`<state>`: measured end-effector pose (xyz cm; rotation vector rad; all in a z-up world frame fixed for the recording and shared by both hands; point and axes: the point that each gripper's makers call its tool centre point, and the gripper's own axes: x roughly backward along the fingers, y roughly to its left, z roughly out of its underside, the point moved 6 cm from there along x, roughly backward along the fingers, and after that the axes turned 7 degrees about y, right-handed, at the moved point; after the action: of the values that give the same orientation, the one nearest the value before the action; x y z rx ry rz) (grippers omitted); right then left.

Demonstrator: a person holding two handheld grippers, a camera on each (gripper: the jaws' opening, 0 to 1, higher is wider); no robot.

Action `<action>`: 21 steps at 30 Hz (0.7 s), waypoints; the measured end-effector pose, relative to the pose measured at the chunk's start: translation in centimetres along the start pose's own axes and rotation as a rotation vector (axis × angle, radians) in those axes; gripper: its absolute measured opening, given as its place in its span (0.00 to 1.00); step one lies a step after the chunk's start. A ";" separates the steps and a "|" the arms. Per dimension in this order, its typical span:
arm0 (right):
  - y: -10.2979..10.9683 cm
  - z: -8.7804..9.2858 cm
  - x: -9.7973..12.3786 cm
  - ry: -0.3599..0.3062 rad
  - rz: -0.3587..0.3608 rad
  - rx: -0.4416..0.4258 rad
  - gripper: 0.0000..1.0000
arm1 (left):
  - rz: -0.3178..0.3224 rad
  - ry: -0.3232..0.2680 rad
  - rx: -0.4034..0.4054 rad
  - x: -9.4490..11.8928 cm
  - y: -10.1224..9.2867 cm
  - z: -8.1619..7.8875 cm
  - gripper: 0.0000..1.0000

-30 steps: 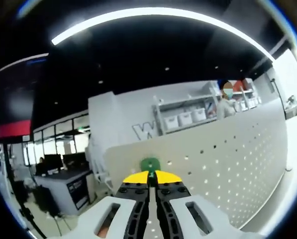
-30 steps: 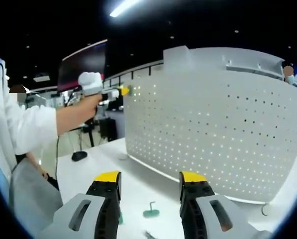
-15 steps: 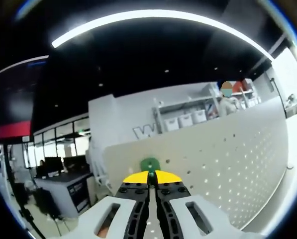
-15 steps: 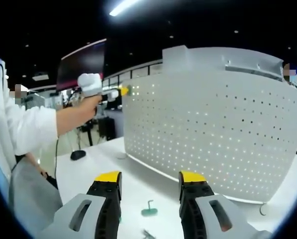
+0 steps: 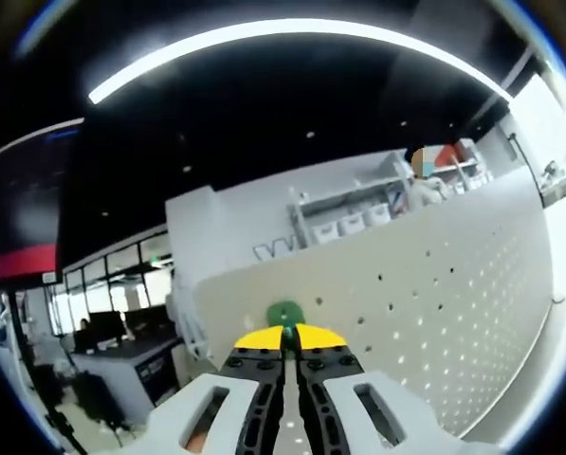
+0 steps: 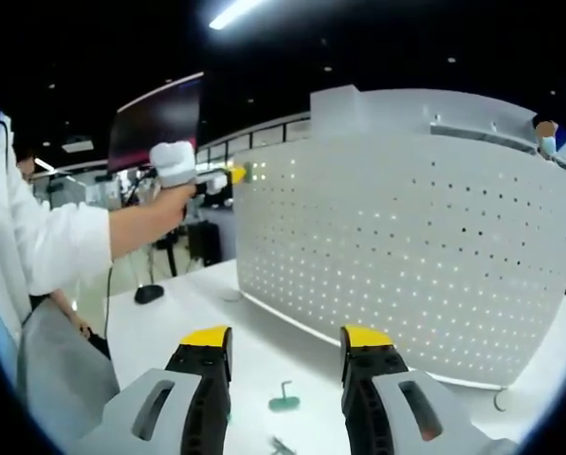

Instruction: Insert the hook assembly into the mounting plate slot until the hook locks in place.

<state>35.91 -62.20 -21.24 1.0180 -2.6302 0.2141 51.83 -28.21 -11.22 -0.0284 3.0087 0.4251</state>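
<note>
Pinching a small green hook (image 5: 284,313) between its yellow-tipped jaws, the left gripper (image 5: 284,334) holds it up at the top left corner of the white perforated mounting plate (image 5: 434,313), and the jaws are pressed together on it with only the rounded green head showing above the tips. In the right gripper view the same gripper appears at the end of a raised, white-sleeved arm (image 6: 60,248), its yellow tips right at the upper left edge of the plate (image 6: 406,256); whether the hook is already in a hole cannot be told. The plate stands upright on a white table (image 6: 169,318), curving across the view, with rows of small holes. The right gripper (image 6: 286,339) hangs low over the table in front of the plate, its jaws spread wide apart and holding nothing. Between those jaws, on the tabletop, lies a second green hook (image 6: 284,399), well apart from the plate. A dark small object (image 6: 150,295) sits farther back on the table near the person's arm.
</note>
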 end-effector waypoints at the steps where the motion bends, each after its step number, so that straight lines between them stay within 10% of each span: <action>1: 0.0 0.0 0.0 0.000 -0.001 0.001 0.45 | 0.000 0.006 -0.001 -0.1 0.0 0.1 0.02; 21: -0.1 0.2 0.2 -0.006 0.005 -0.005 0.45 | 0.010 0.069 0.036 0.0 0.0 0.7 0.05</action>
<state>35.79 -62.51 -21.33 1.0125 -2.6374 0.2059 51.92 -28.00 -11.86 -0.0250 3.0850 0.3783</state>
